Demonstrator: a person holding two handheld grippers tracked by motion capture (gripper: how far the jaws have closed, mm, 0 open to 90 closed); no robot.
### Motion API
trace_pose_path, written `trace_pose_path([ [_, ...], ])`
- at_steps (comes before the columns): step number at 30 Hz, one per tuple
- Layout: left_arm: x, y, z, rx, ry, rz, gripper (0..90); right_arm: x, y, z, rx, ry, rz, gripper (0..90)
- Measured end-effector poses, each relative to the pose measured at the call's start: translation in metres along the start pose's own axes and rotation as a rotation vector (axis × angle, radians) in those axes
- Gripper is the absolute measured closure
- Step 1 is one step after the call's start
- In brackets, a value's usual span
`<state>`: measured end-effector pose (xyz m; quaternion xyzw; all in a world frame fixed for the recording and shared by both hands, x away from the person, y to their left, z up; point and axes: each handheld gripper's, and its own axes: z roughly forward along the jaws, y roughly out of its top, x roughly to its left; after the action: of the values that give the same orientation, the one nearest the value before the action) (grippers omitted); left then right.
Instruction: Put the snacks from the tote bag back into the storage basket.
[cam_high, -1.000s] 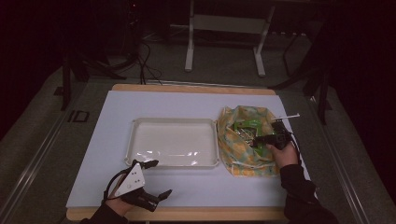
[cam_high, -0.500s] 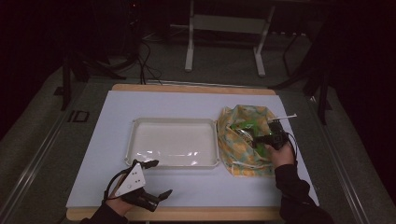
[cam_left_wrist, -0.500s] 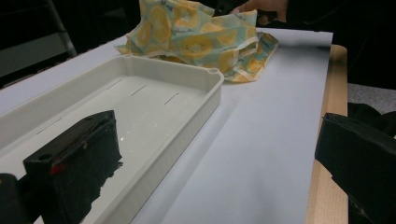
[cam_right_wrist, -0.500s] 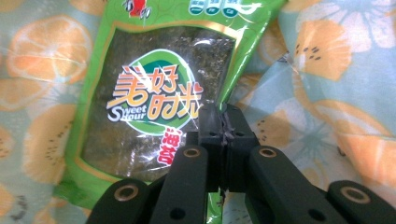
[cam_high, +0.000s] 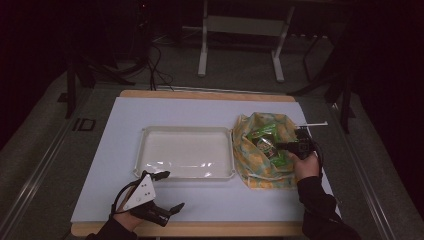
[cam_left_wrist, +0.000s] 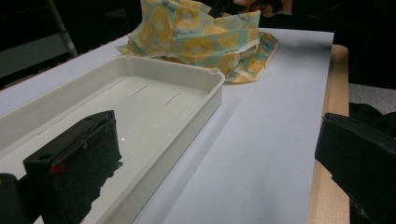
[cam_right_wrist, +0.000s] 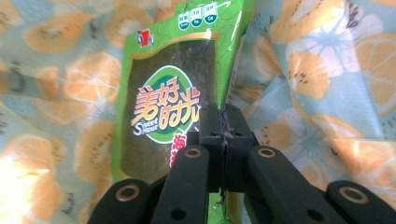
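Two hand-held grippers work at the table (cam_high: 210, 107): the right hand-held gripper (cam_right_wrist: 223, 122) has just been closing and now pinches the edge of a green snack packet (cam_right_wrist: 173, 93) between its pressed-together jaws. The packet lies inside the open fruit-print cloth bag (cam_high: 260, 172) at the right side of the table, just beside the white tray (cam_high: 187, 131). The left hand-held gripper (cam_high: 167, 192) rests near the table's front edge with its jaws spread wide and nothing between them, one jaw over the tray's near corner.

Dark room, grey floor (cam_high: 240, 70), perhaps carpeted
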<state>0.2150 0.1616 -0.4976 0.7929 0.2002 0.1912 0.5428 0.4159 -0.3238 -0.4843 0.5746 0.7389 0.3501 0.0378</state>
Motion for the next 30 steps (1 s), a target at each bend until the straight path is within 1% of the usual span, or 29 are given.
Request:
trace_pose_path([
  [1,0.000,0.000,0.000,0.001,0.000,0.000,0.4,0.000,0.000,-0.002,-0.009,-0.002,0.002,89.1],
  [3,0.000,0.000,0.000,0.001,0.000,0.000,0.4,0.002,0.001,-0.004,-0.008,-0.001,-0.006,89.1],
  [6,0.000,0.000,0.000,0.001,0.000,0.001,0.4,0.003,0.001,-0.010,-0.027,-0.006,-0.010,89.1],
  [7,0.000,0.000,0.000,0.001,0.001,0.001,0.4,0.002,0.001,-0.012,-0.037,-0.001,-0.002,89.1],
  [12,0.000,0.000,0.000,0.001,-0.001,0.001,0.4,-0.002,0.000,-0.019,-0.056,0.003,0.007,89.1],
  [18,0.000,0.000,0.001,0.003,-0.001,0.003,0.5,-0.003,0.000,-0.030,-0.089,0.024,0.022,89.1],
  [26,0.000,0.000,0.001,0.005,-0.001,0.004,0.5,-0.005,0.003,-0.045,-0.132,0.026,0.037,89.1],
  [30,0.000,0.000,0.001,0.004,0.000,0.004,0.4,-0.005,0.003,-0.051,-0.144,0.026,0.040,89.1],
])
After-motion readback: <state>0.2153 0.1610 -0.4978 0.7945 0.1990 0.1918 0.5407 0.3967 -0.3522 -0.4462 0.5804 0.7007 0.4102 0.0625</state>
